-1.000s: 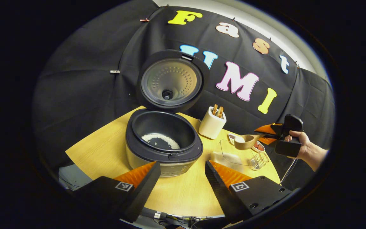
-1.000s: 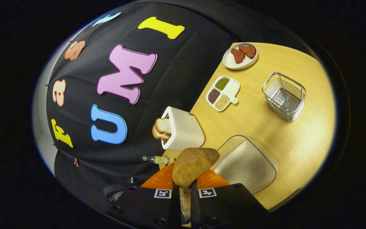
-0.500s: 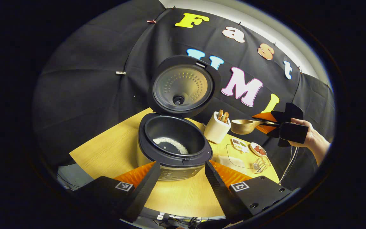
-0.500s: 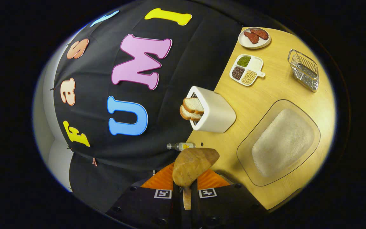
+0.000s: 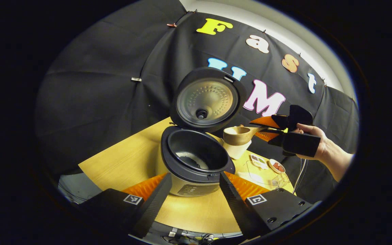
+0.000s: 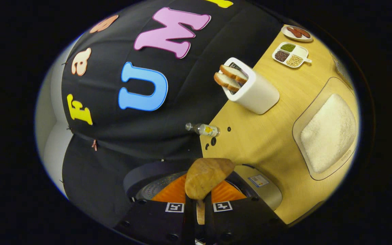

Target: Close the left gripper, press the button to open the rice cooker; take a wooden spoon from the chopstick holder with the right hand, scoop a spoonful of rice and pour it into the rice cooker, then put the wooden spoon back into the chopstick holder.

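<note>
Left tool (image 5: 195, 190): fingers standing wide apart, gripping nothing, low over the near table (image 5: 128, 160) edge, framing the rice cooker (image 5: 196, 163).

Rice cooker lid (image 5: 208, 100) is standing upright, open. A patch of rice (image 5: 191, 158) is lying in the pot; the near rim is hiding part of it.

Right tool (image 6: 199, 200): fingers are pressing together on the wooden spoon (image 6: 205, 177) handle. In the left gripper view this tool (image 5: 267, 131), held by a hand (image 5: 318, 144), is carrying the spoon bowl (image 5: 238, 135) level, just beside the cooker's right rim and in front of the white holder (image 5: 235, 149), covering most of it. Cannot tell whether the bowl is holding rice: only its underside or side is showing.

In the right gripper view the holder (image 6: 255, 90) is sitting near the table's back edge, two wooden pieces sticking out. The glass tray of rice (image 6: 328, 131) is lying well apart, its edge cut off.
</note>
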The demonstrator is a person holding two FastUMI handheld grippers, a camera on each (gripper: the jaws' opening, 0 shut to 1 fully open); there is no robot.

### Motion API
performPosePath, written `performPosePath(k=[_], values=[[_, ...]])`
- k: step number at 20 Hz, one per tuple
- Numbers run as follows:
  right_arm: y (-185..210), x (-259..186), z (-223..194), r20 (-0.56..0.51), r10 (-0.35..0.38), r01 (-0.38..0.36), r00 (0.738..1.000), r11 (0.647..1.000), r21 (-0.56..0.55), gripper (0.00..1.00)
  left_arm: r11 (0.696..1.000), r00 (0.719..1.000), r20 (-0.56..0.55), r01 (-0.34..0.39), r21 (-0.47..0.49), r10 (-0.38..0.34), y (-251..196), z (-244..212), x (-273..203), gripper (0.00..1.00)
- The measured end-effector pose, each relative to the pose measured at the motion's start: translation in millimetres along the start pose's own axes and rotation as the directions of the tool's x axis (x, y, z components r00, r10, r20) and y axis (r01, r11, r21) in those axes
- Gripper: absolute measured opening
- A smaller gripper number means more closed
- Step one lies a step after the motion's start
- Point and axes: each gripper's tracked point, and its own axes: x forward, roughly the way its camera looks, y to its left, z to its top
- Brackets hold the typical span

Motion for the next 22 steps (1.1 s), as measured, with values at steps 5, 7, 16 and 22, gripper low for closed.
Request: performPosePath(k=[5, 7, 16, 22], values=[[5, 26, -39, -0.015, -0.011, 0.007, 1.000, 0.969, -0.247, 0.16, 0.999, 0.999, 0.030, -0.028, -0.027, 0.029, 17, 14, -3, 0.95], [6, 34, -50, -0.018, -0.010, 0.003, 1.000, 0.925, -0.379, 0.16, 0.999, 0.999, 0.037, -0.037, -0.040, 0.038, 23, 16, -4, 0.95], [23, 48, -83, -0.031, 0.041, -0.049, 0.999, 0.575, -0.816, 0.16, 0.997, 0.997, 0.043, -0.056, -0.056, 0.059, 39, 18, -4, 0.95], [34, 48, -112, -0.099, 0.076, -0.117, 0.992, 0.302, -0.946, 0.16, 0.998, 0.997, 0.043, -0.056, -0.040, 0.057, 41, 19, -6, 0.95]])
